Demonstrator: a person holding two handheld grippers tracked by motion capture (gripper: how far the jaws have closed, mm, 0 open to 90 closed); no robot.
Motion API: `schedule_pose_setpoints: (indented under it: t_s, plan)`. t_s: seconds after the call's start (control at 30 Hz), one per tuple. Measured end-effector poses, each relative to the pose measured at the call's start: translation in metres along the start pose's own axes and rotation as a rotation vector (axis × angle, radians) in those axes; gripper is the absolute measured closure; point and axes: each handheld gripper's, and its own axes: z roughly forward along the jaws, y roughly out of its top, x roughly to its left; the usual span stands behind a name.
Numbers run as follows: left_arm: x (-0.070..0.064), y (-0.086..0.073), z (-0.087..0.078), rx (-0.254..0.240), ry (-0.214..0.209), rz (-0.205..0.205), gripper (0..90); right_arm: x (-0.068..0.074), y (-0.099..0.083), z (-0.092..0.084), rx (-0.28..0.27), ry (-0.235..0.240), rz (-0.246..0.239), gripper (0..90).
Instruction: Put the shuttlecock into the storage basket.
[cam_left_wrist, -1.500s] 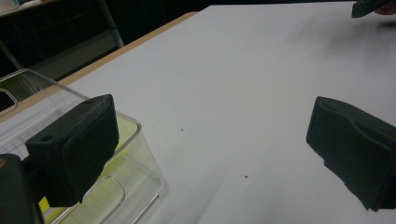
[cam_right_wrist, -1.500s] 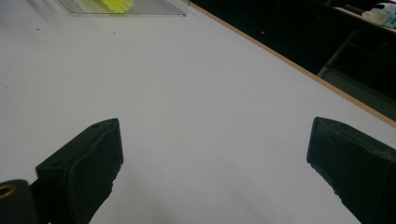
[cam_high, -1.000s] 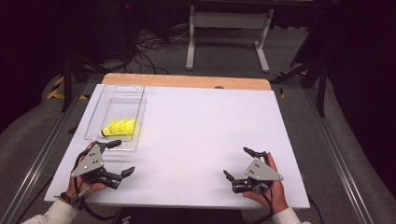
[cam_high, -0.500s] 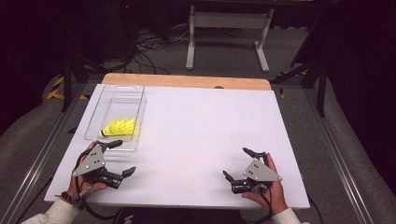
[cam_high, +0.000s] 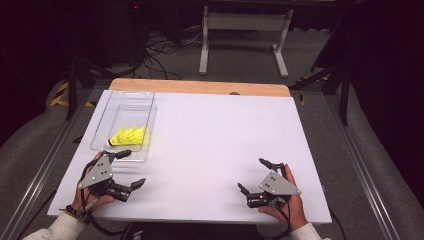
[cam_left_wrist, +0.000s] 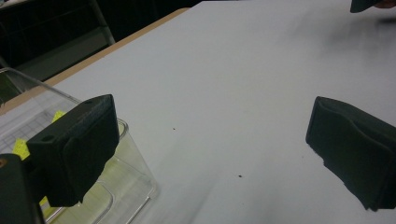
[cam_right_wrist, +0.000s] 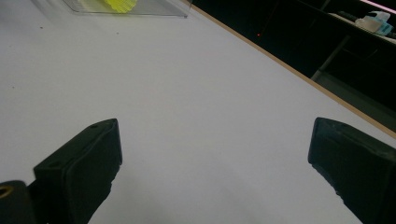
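A clear plastic tray (cam_high: 122, 107) stands at the table's left side, with a yellow object (cam_high: 129, 136) lying in its near end. My left gripper (cam_high: 134, 169) rests just in front of the tray's near edge, jaws wide open and nothing between them. In the left gripper view the tray's corner (cam_left_wrist: 135, 163) sits beside the left jaw. My right gripper (cam_high: 255, 176) lies near the front right of the table, open and holding nothing. In the right gripper view the tray (cam_right_wrist: 140, 9) and the yellow object (cam_right_wrist: 116, 4) appear far off at the top left.
The white table top (cam_high: 215, 130) has a wooden strip (cam_high: 200, 87) along its far edge. Beyond it stand a metal stand (cam_high: 242, 35) and cables on the floor. Rails run along both sides of the table.
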Motion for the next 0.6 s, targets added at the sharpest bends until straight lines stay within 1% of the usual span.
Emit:
schedule_pose_setpoints:
  t_s: [0.2,0.23,0.37,0.47,0.5,0.6]
  plan:
    - [0.0004,0.0,0.001,0.001,-0.003,-0.01,3.6,-0.0009,-0.0008,0.0007,0.005,0.0,0.002,3.8]
    - [0.001,0.0,0.0009,0.003,-0.002,-0.005,3.6,-0.0009,-0.0008,0.0009,0.005,0.001,0.001,3.8]
    - [0.001,-0.0004,0.0018,-0.002,-0.002,-0.012,3.7,-0.0008,-0.0011,0.0013,0.008,0.004,0.0,3.8]
    - [0.0011,-0.0003,0.0021,0.002,-0.006,-0.009,3.7,-0.0011,-0.0012,0.0009,0.009,0.002,0.001,3.9]
    - [0.0012,-0.0001,0.0018,0.006,-0.005,-0.005,3.7,-0.0012,-0.0011,0.0009,0.009,0.001,0.002,3.9]
    - [0.0009,-0.0004,0.0017,0.0,0.002,-0.015,3.7,-0.001,-0.0009,0.0011,0.01,0.002,0.0,3.9]
